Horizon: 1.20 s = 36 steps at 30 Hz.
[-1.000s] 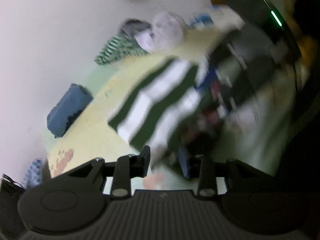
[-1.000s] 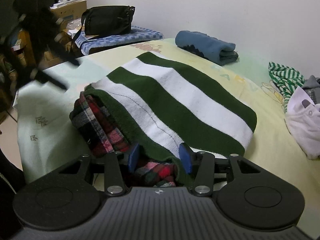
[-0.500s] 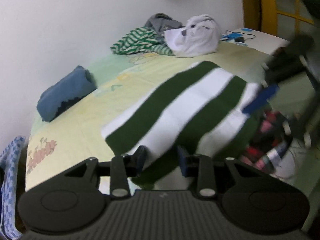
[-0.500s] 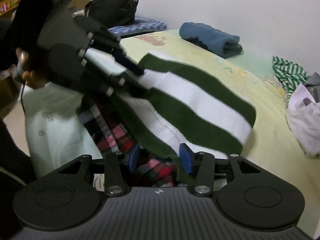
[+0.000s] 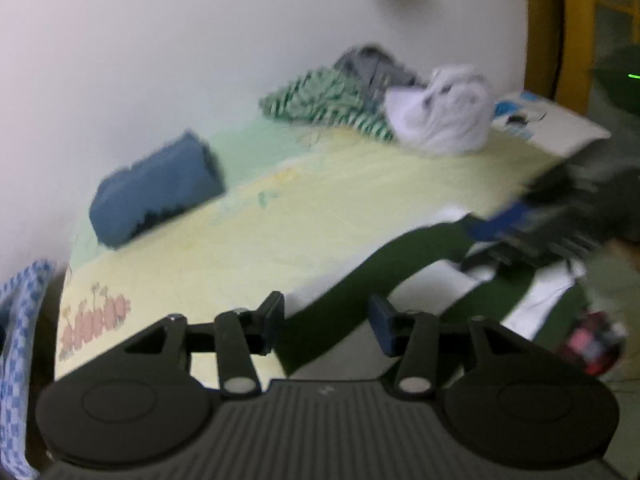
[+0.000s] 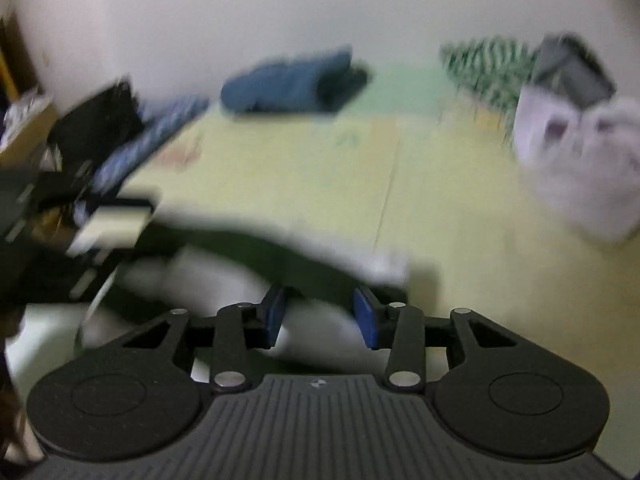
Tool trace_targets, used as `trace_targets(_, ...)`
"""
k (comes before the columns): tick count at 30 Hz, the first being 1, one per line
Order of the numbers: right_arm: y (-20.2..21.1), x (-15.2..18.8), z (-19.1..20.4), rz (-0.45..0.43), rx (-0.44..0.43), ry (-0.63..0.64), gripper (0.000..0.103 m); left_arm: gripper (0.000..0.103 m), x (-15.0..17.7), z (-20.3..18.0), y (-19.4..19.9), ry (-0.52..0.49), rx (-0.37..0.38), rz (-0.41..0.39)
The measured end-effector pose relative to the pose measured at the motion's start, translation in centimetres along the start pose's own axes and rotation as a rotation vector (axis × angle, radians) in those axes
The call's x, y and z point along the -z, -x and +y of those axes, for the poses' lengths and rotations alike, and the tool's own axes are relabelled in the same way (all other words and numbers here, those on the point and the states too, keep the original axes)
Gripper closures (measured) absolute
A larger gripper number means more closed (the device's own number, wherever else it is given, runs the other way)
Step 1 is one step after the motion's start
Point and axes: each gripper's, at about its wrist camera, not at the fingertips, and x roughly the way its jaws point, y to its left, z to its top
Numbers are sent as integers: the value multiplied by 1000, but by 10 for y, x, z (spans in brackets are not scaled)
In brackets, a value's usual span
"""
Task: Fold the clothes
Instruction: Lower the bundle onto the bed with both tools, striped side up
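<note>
Both views blurred. Green-and-white striped sweater lies at the bed's near edge. Left gripper and right gripper: fingers apart, straddling its hem, grip unclear. Close both evenly before lifting.

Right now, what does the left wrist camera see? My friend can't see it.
The left gripper reaches over a green-and-white striped sweater at the edge of a yellow bed. A folded blue cloth and a clothes pile lie by the wall; the picture is blurry.
</note>
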Motion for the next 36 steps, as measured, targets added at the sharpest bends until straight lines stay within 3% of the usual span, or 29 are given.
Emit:
trace_targets(4,9,24,19,-35,48,34,59,52,10,2,-4,15,27,-23)
trace_targets(6,10,26,13,-30,32,-37,59,52,11,8,-6,30,53,-18)
trace_targets(9,22,28,13,-44,50,-44,58,50,10,13,-9,59,75,0)
trace_targets(13,37,31,12,-64,73,-53,60,52,15,1,12,-18,59,6)
trace_targets(17,53,33,11,-84,96,-63,59,51,39,-13,38,-26,96,15)
trace_targets(21,44,59,26,-9,99,-84,59,51,60,-14,38,67,118,24)
trace_targets(24,37,69,33,-19,144,-79,58,51,59,-12,37,69,136,30)
trace_targets(29,57,52,23,2,131,-80,58,46,56,-2,47,37,162,42)
trace_targets(33,73,41,21,-92,158,-96,58,43,46,7,54,18,134,-10)
trace_targets(36,55,23,31,-134,199,-53,59,43,26,17,49,19,95,-74)
